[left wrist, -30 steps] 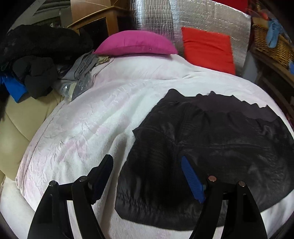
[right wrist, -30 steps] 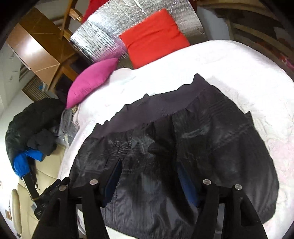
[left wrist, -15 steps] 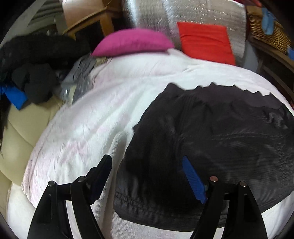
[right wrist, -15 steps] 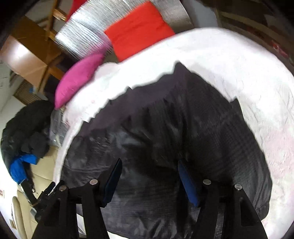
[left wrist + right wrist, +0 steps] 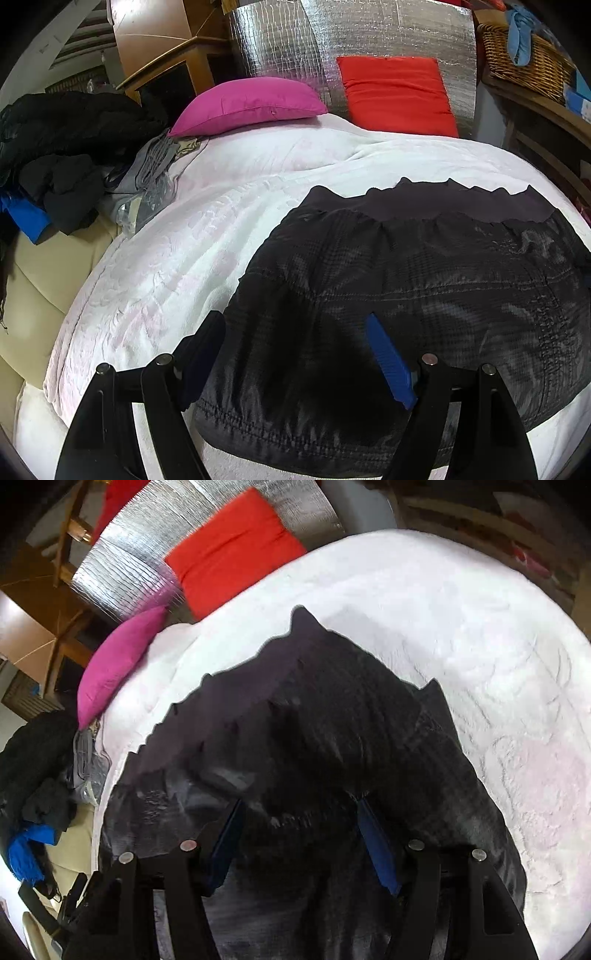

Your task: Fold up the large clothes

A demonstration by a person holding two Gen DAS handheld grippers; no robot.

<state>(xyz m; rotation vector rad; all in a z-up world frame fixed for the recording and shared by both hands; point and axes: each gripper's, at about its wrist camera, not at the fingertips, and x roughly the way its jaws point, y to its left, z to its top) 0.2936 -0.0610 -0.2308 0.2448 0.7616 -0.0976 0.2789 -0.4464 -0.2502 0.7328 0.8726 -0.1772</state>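
A: Item one, the black garment (image 5: 424, 288)?
B: It is lying flat on the white bedspread (image 5: 207, 258), filling the left wrist view from 3 to 6 o'clock. Its ribbed waistband (image 5: 443, 203) is running along the far edge, towards 1 o'clock.

A: Left claw (image 5: 295, 354)?
B: It is hovering with jaws spread and nothing pinched. The garment's near left corner is sitting between the fingers, the dark pad at 7 o'clock, the blue pad (image 5: 388, 362) at 5.

A: Right claw (image 5: 295, 842)?
B: It is standing spread over the garment (image 5: 314, 738), which is filling the centre of its view. Whether the pads are touching fabric, I cannot tell; that view is blurred.

A: Surroundings?
B: A magenta pillow (image 5: 247, 107) is resting at 11 o'clock and a red cushion (image 5: 395, 96) at 1, leaning against a silver foil panel (image 5: 295, 44). A heap of dark clothes (image 5: 66, 147) is sitting at 9 o'clock, and a wicker basket (image 5: 528, 62) at 2.
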